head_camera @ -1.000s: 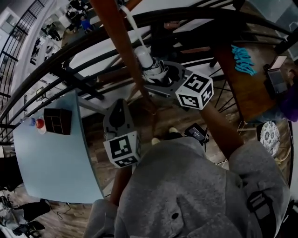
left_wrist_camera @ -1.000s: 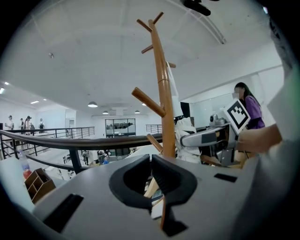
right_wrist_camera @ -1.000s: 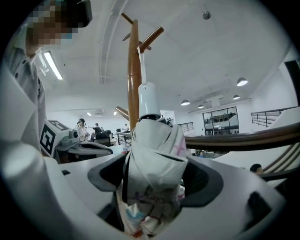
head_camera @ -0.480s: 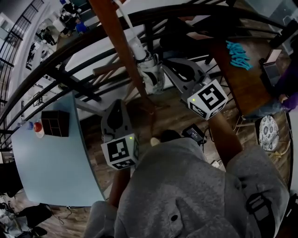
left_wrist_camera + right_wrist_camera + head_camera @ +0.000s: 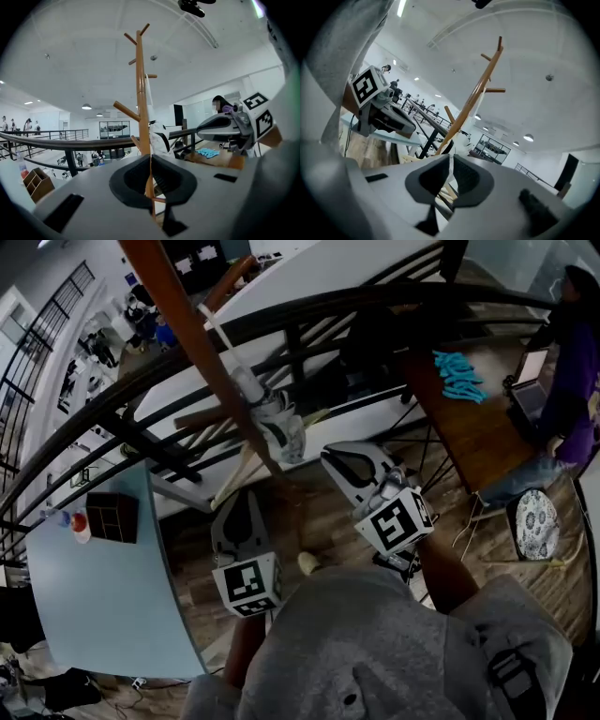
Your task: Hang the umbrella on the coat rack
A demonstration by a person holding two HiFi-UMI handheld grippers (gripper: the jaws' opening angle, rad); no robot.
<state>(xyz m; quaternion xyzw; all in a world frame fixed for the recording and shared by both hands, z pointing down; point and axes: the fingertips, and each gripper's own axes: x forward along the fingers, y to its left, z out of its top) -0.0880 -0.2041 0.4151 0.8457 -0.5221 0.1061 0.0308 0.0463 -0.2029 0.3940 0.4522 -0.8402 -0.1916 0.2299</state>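
Observation:
The brown wooden coat rack [image 5: 187, 324] slants across the head view from the top left. A folded white umbrella [image 5: 274, 427] hangs from it beside the pole, free of both grippers. My right gripper [image 5: 334, 458] sits to the right of and below the umbrella, shut and empty. Further left and lower, my left gripper [image 5: 242, 499] is also shut on nothing. The left gripper view looks past its closed jaws at the rack [image 5: 140, 93], the umbrella [image 5: 157, 138] and the right gripper [image 5: 225, 129]. In the right gripper view the rack [image 5: 480, 86] leans overhead.
A black railing [image 5: 309, 310] runs behind the rack. A pale blue table [image 5: 103, 596] with a brown box [image 5: 114, 505] stands at left. At right a person in purple [image 5: 567, 399] stands by a wooden desk [image 5: 469, 427], with a round patterned stool [image 5: 536, 521] nearby.
My right gripper has let go of the umbrella, drawn back toward me, rolled and shut. The umbrella stays hanging on the rack. My left gripper has pulled back a little.

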